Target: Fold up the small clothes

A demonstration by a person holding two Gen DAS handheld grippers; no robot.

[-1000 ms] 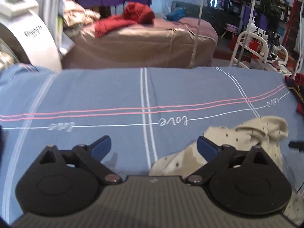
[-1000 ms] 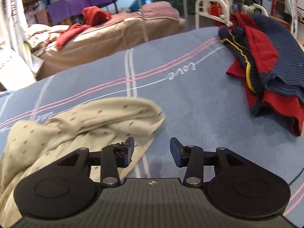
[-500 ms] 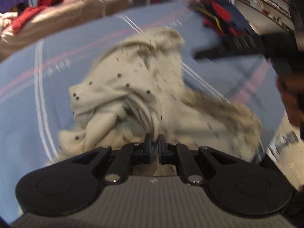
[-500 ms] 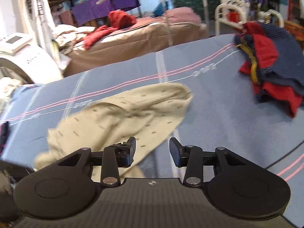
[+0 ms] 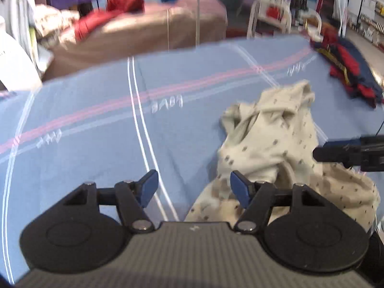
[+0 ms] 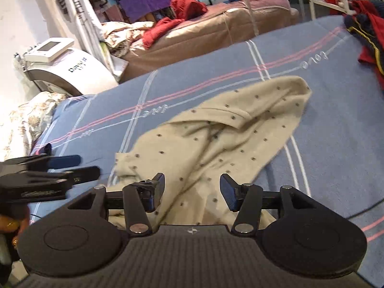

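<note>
Both tools, left tool (image 5: pixel 194 189) and right tool (image 6: pixel 192 189), are wide open and hold nothing, so the bunched cream top (image 6: pixel 216 129) on the blue bed (image 6: pixel 336 110) could be pinched through two layers and fold crooked.

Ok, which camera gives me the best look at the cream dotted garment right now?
The right wrist view: the cream dotted garment lies crumpled across the blue sheet, nearly all visible and fairly sharp. The left wrist view shows it blurred, off right, partly hidden.

A blue striped bedsheet (image 6: pixel 336 124) fills the middle. A brown-covered bed (image 6: pixel 211 33) lies at the top, a white machine (image 6: pixel 69 72) at upper left.
</note>
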